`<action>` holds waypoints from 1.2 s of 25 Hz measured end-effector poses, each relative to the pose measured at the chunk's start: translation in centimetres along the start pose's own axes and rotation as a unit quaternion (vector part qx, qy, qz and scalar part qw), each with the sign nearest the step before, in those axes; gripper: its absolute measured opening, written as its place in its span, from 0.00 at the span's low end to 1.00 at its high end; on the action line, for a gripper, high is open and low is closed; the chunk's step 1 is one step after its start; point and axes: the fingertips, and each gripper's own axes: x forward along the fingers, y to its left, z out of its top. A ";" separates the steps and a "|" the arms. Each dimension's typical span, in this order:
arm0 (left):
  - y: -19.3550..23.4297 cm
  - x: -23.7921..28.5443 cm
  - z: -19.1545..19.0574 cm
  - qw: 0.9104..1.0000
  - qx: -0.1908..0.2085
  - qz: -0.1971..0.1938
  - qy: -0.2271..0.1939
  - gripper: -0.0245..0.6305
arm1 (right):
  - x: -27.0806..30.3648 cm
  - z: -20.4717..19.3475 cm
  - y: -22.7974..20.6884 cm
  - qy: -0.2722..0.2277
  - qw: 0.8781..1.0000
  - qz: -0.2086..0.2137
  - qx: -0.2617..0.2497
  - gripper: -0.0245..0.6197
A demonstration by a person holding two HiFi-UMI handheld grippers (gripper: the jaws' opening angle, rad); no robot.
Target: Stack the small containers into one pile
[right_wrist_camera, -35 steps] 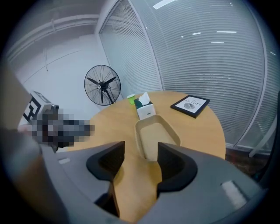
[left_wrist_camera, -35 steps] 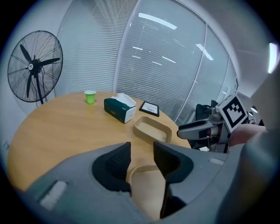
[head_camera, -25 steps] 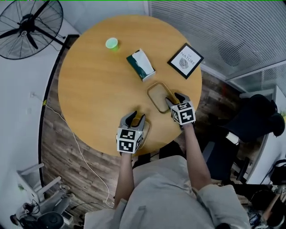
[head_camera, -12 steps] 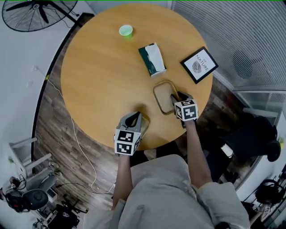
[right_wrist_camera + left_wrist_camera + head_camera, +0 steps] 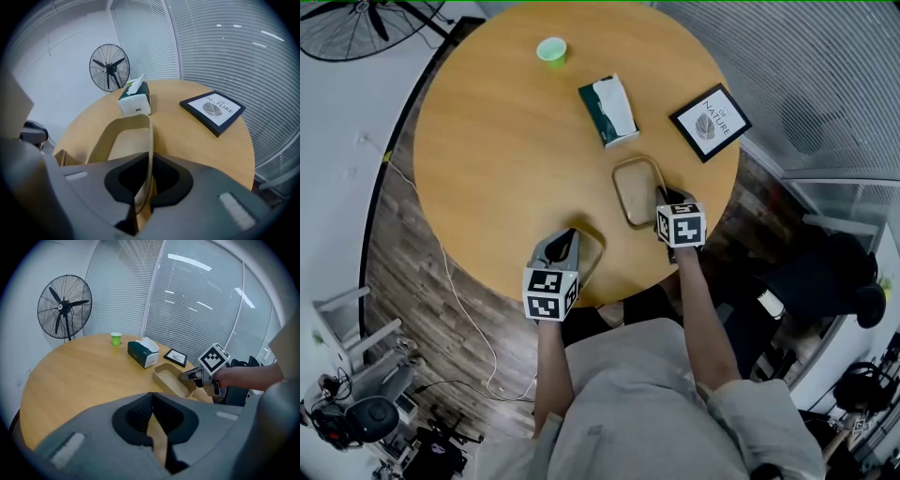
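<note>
In the head view, you are working at the near edge of the round table [image 5: 502, 159]. Your left gripper [image 5: 565, 242] is pinching the left container [image 5: 592, 255], which is sitting at the table's edge. Your right gripper [image 5: 669, 198] is meeting the near end of the right container [image 5: 636, 187]. The 2 containers are lying apart, with a tissue box [image 5: 609, 111] and a framed picture [image 5: 710, 123] farther back.

In the left gripper view, your pads are pressing together on a thin tan wall of the left container [image 5: 158, 442]. The right container [image 5: 169, 378] is resting on the wood ahead, with your other tool at its end.

In the right gripper view, your jaws are closing on the right container's upright side wall [image 5: 149, 140], and that wall is running straight between the pads.
</note>
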 end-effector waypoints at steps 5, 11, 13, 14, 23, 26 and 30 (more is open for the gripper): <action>1.2 -0.8 0.0 1.000 0.009 -0.008 -0.005 0.04 | -1.6 -0.2 0.5 -0.020 0.999 -0.025 0.038 0.06; 2.6 -1.0 -0.1 0.998 0.042 -0.054 -0.001 0.04 | -3.7 -0.7 2.4 -0.047 0.993 -0.061 0.089 0.06; 2.8 -1.1 0.0 0.996 0.052 -0.070 0.000 0.04 | -4.6 -1.1 3.3 -0.057 0.990 -0.072 0.106 0.06; 2.8 -1.1 0.0 0.995 0.058 -0.079 0.000 0.04 | -5.0 -1.4 3.8 -0.063 0.988 -0.076 0.116 0.06; 3.1 -2.9 -1.0 0.982 0.112 -0.154 0.012 0.04 | -8.3 -3.9 10.3 -0.102 0.969 -0.122 0.191 0.06; 3.2 -3.5 -1.4 0.976 0.129 -0.173 0.015 0.04 | -9.4 -4.8 11.7 -0.115 0.962 -0.141 0.206 0.06; 3.3 -4.1 -2.4 0.969 0.148 -0.198 0.024 0.04 | -10.6 -6.1 13.4 -0.130 0.951 -0.159 0.232 0.06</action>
